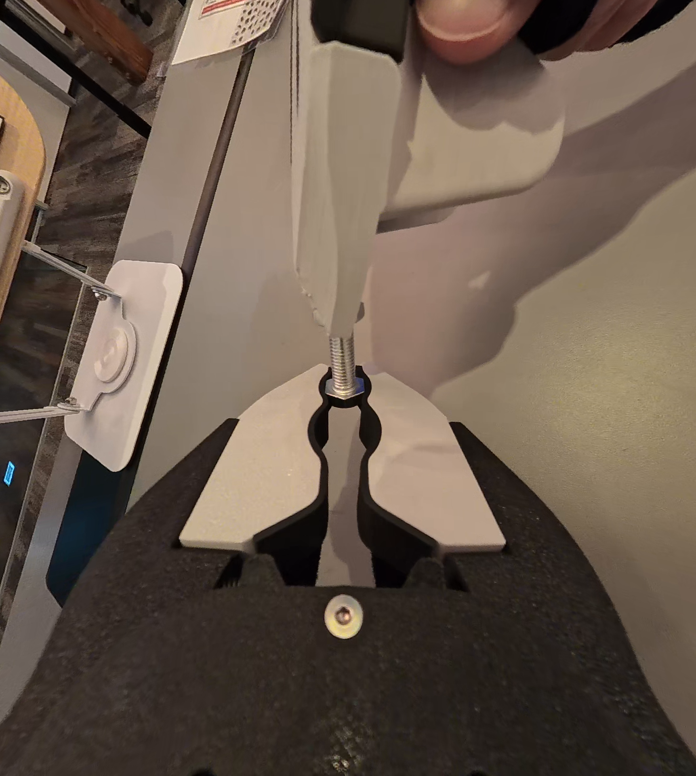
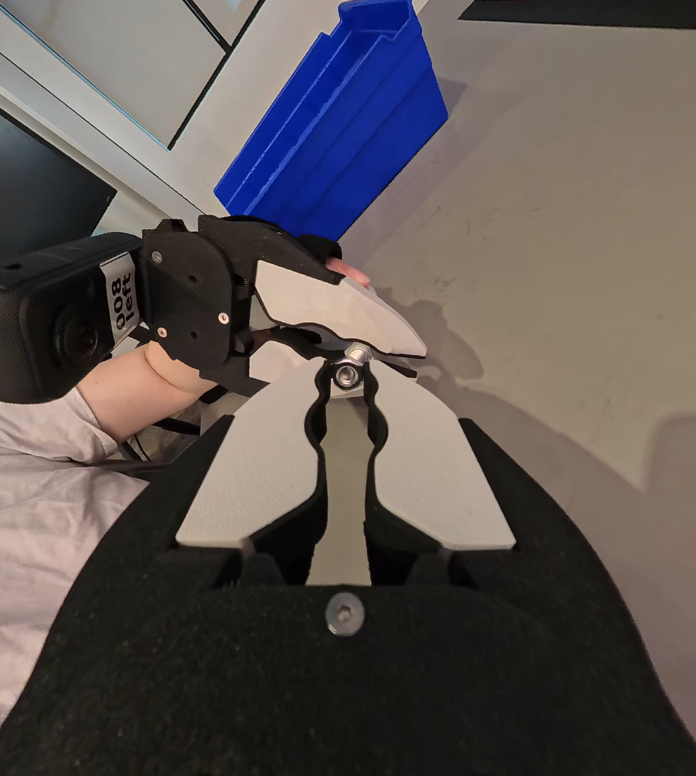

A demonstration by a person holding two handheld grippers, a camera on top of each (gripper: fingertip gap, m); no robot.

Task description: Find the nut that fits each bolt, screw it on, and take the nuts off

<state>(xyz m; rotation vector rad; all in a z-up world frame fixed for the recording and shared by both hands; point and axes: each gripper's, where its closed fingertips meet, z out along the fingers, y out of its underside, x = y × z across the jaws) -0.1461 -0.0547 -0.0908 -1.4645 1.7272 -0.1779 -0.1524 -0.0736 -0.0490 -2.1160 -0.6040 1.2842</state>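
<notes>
Desk (image 2: 589, 294): grey and bare around the work. The blue bin (image 2: 337, 138) sits well behind it and I can't see into it. No spare nuts or bolts show in either view.

Both grippers are raised over the desk and meet tip to tip on one fastener.

Right gripper (image 2: 347, 378): nearly closed, clamping the head end of the bolt (image 1: 340, 357) in the tip notch. From the left wrist view it comes down from above. Its fingers hide the head, and the bare thread runs out of them towards the left gripper.

Left gripper (image 1: 344, 378): also nearly closed, its front notch pinching the nut (image 1: 344, 389) by the flats. The rest of the jaw gap behind is empty.

The nut sits at the free end of the thread, with most of the shank exposed between it and the right gripper. It looks square to the shank, no obvious tilt.

Step, as I read it: one nut/bolt pair is on the thread, either the first turns on or the last turns off. One frame doesn't give the direction.

The next move needs:
- relative rotation about the bolt axis, one gripper holding and the other turning
- the axes kept in line, since a cocked nut will cross-thread or bind
- light axial push if it's going on, none if it's coming off
- a regrip after each partial turn without dropping the nut, because the hold on the flats is small
- if it's coming off, a firm hold on the nut as it clears the last thread
</notes>
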